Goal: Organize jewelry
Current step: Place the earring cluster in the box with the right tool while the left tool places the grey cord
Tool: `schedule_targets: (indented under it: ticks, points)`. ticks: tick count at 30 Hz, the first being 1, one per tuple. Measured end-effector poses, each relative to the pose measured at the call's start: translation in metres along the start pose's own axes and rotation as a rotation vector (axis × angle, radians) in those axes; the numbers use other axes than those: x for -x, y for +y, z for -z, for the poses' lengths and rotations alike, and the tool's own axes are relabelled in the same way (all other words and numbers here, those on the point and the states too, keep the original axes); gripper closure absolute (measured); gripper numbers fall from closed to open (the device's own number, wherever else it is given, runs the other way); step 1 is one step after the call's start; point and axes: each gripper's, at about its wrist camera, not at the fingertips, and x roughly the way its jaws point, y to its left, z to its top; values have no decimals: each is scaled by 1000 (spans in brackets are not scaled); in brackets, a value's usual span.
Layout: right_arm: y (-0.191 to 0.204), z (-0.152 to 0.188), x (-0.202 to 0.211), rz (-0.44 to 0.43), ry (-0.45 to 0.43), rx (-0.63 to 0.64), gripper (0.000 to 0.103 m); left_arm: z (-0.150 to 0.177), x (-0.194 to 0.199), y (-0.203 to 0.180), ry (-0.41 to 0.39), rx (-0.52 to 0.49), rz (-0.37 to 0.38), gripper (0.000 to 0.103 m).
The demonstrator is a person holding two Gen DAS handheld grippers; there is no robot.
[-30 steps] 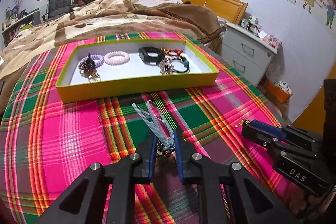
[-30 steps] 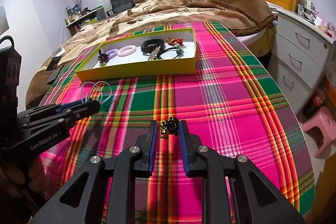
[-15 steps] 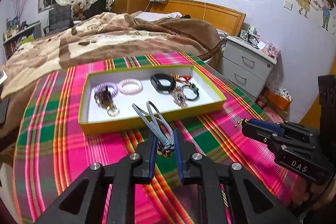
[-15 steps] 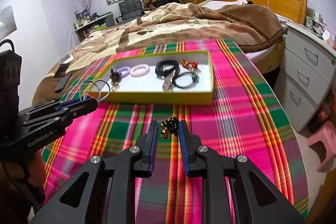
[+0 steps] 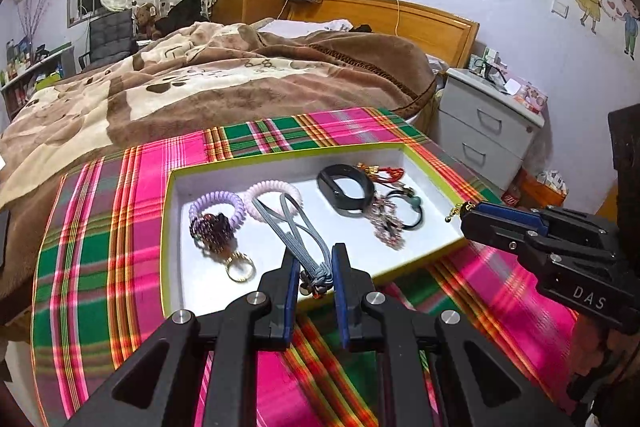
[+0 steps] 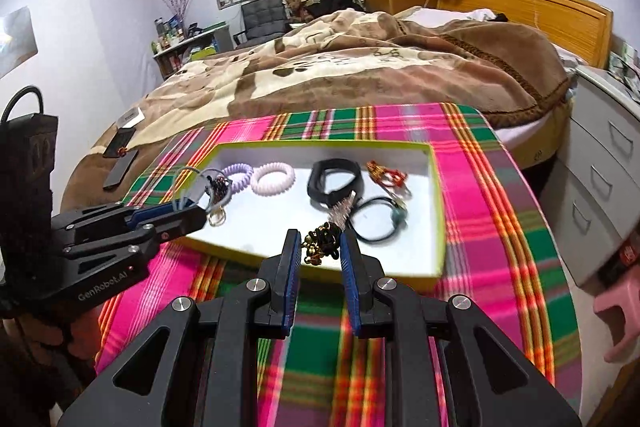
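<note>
A yellow-rimmed white tray (image 5: 170, 227) (image 6: 436, 223) lies on the plaid cloth and holds several pieces: a purple coil band (image 5: 218, 205), a pink coil band (image 6: 274, 179), a black wristband (image 5: 346, 189) (image 6: 334, 181), a red-gold charm (image 6: 386, 175) and a black cord bracelet (image 6: 376, 219). My left gripper (image 5: 314, 277) is shut on a grey elastic hair tie (image 5: 288, 223), held above the tray's near edge. My right gripper (image 6: 320, 247) is shut on a black-and-gold bead bracelet (image 6: 320, 241), held above the tray's near right part.
The plaid cloth (image 6: 496, 195) covers a round table. A bed with a brown blanket (image 5: 224, 83) lies beyond it. A white drawer unit (image 5: 486, 125) stands at the right. A pink stool (image 6: 618, 303) sits low right. A phone (image 6: 120, 167) lies on the blanket.
Both grippers have risen and moved forward from above the bare cloth to above the tray's near edge, each still holding its piece. The view onto the tray is steeper.
</note>
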Motion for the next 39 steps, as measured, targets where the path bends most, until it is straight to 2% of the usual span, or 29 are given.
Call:
schedule_targets:
  ticks: [16,27,29,34,39]
  points:
    - [4,-11,-75,-59,108,7,82,-7,-49,29,71,-6,19,87]
    - [3,-10,-92,-48,156,21,82,-5,-64,33,118,-10,23,86]
    - [4,-10,-93,-46,160,21,82,-4,-65,33,123,-10,18,84]
    - [6,-11,-92,-47,155,29,81,-4,-59,34,112,3,18,73]
    - [8,-11,-84,-56,136,39,81,-2,-50,34,100,11,9,69]
